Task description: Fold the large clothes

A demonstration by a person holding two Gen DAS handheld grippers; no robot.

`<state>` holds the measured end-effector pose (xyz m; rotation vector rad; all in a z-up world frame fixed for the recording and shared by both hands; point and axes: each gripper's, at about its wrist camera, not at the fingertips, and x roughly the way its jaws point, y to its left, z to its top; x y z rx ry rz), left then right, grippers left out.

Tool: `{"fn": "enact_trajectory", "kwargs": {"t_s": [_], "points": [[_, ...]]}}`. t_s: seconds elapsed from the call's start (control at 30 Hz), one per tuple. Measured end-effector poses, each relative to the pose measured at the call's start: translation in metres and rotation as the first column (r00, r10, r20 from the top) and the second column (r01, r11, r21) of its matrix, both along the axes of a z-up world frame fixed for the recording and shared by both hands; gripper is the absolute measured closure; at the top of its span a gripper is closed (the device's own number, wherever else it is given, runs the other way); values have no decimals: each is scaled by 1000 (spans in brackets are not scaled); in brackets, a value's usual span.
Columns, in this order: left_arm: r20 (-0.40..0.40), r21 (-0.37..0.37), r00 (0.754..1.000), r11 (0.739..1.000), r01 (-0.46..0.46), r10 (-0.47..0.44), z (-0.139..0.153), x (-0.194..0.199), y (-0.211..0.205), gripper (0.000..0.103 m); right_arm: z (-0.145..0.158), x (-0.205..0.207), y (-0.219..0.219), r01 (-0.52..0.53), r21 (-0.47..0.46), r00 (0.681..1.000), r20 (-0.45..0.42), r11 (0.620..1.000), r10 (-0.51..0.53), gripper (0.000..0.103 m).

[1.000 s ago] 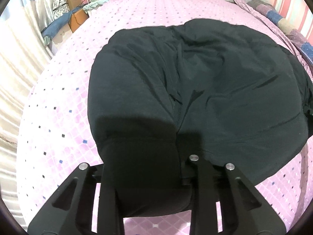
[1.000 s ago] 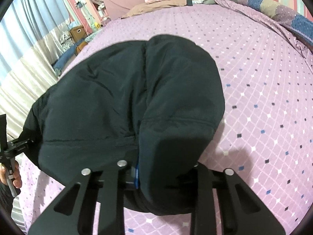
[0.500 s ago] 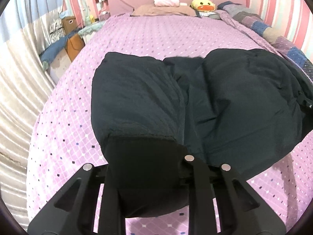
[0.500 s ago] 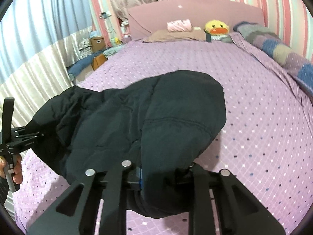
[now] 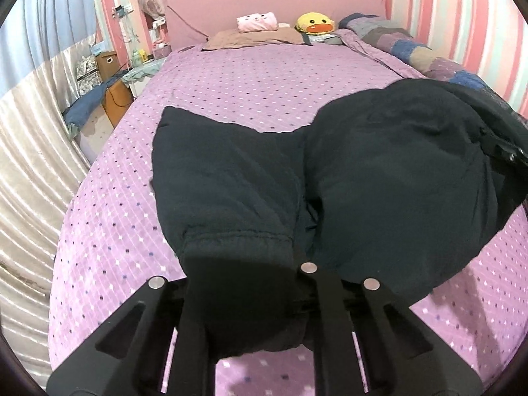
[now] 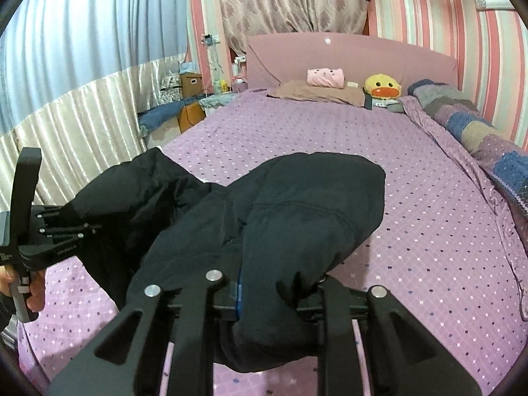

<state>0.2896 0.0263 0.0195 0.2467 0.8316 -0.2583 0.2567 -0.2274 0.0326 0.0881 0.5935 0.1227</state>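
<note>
A large black padded jacket (image 5: 396,181) hangs between both grippers above the purple dotted bed (image 5: 264,76). My left gripper (image 5: 250,274) is closing down on a black sleeve cuff (image 5: 237,250), with the fabric pinched between its fingers. In the right wrist view the jacket (image 6: 297,214) drapes over my right gripper (image 6: 270,290), which is shut on a bunched edge with a blue tag showing. The left gripper (image 6: 66,231) appears there at the left edge, held by a hand (image 6: 33,293). Its far part still rests on the bed (image 6: 412,214).
A brown pillow (image 6: 316,94), a pink rolled toy (image 6: 325,77) and a yellow duck plush (image 6: 382,87) lie by the pink headboard. A patchwork quilt (image 6: 478,132) runs along the bed's right side. Pale curtains (image 6: 82,118) and boxes (image 6: 191,84) stand left.
Both grippers rose with the jacket, lifting its near edge off the bed. The views tilted up, so the headboard and walls now show. The jacket sags between the two grips.
</note>
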Motion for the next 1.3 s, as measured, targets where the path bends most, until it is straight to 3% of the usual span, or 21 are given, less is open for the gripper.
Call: {"fn": "enact_trajectory", "kwargs": {"t_s": [0.13,0.33,0.57,0.63,0.8,0.97,1.3], "points": [[-6,13,1000,1000,17,-17,-2,-36,5,94,2,-33,2,6,-5,1000,4,1000,-5,85],[-29,-55,1000,998,3,-5,-3,-91,33,94,-5,-91,-5,31,16,999,11,999,-32,85],[-58,-103,998,994,-40,34,-14,-130,66,93,-35,-140,-19,100,30,995,-34,995,-99,85],[-76,-110,996,992,-64,55,-20,-134,76,93,-48,-143,-23,118,14,991,-59,993,-117,85],[-97,-102,990,989,-108,98,-33,-125,85,92,-84,-140,-51,203,88,971,-142,975,-190,84],[-116,-94,984,985,-147,136,-48,-121,94,89,-116,-131,-59,238,69,952,-215,969,-218,83],[-121,-58,985,990,-131,123,-73,-127,92,81,-136,-130,-60,244,47,938,-264,969,-223,78]]}}
